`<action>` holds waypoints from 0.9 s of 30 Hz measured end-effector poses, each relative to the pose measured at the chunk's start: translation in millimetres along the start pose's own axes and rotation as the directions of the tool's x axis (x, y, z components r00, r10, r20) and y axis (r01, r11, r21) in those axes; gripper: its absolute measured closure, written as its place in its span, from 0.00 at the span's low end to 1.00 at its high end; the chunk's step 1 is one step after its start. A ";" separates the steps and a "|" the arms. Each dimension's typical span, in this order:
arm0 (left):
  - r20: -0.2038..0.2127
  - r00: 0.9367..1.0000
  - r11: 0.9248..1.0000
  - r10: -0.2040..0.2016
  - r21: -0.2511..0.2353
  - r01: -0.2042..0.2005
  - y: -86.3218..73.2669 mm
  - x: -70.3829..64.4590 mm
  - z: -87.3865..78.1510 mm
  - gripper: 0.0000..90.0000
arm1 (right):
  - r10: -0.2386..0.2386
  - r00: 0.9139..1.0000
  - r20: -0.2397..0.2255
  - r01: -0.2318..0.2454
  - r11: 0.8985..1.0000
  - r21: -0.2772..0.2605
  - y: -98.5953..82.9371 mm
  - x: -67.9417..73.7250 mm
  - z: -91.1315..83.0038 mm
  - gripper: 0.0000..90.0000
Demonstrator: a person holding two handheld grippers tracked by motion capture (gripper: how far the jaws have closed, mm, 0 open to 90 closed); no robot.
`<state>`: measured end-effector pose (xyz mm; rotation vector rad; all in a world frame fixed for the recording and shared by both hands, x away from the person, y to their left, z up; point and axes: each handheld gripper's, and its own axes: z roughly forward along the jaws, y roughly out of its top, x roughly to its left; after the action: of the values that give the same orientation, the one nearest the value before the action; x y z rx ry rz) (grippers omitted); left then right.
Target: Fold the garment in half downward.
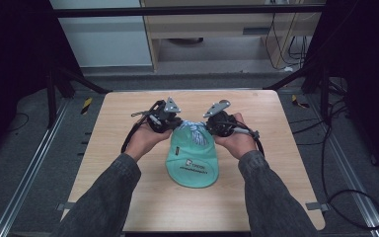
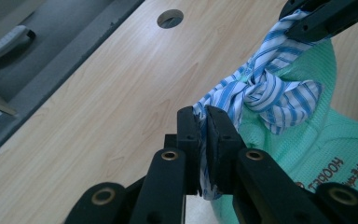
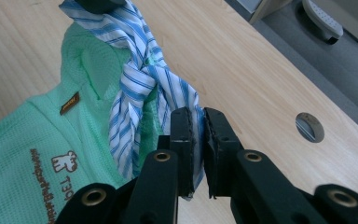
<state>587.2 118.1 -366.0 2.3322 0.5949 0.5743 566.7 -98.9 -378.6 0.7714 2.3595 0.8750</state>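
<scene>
I am seated at a light wooden table (image 1: 128, 148), a two-jaw gripper in each hand, my grey sleeves reaching in from the near edge. A mint-green cap (image 1: 193, 160) lies near the middle of the tabletop, its brim toward me and printed lettering on its front. At its far end a blue-and-white striped cloth (image 2: 265, 91) is tied in a knot, with one tail running off to each side. My left gripper (image 2: 204, 128) has its black jaws closed almost together on the left tail of that cloth, the fabric pinched between the pads. My right gripper (image 3: 199, 128) is closed the same way on the other tail, striped fabric showing in the narrow slit between its jaws. In the high view both grippers sit just beside the cap's far end, one on each side, near each other. A round hole (image 3: 309, 127) is cut in the tabletop off to my right.
</scene>
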 end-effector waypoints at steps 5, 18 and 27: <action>-0.022 0.999 0.999 0.038 0.001 -0.038 0.4 -6.7 0.4 0.94 | -0.010 1.000 0.008 0.010 1.000 -0.004 -1.6 -2.5 2.8 0.92; -0.016 0.998 0.998 0.067 -0.017 -0.067 -16.2 -24.5 -1.1 0.94 | -0.029 1.000 0.009 0.030 0.999 -0.017 -20.4 12.0 2.3 0.92; -0.011 0.998 0.998 0.069 -0.012 -0.069 -23.6 -27.5 -5.2 0.94 | -0.062 0.998 0.009 0.062 0.998 -0.018 -21.7 20.4 0.5 0.91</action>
<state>556.2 121.8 -385.2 2.3473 0.5155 0.6204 545.3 -99.1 -399.3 0.6900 2.3519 0.8643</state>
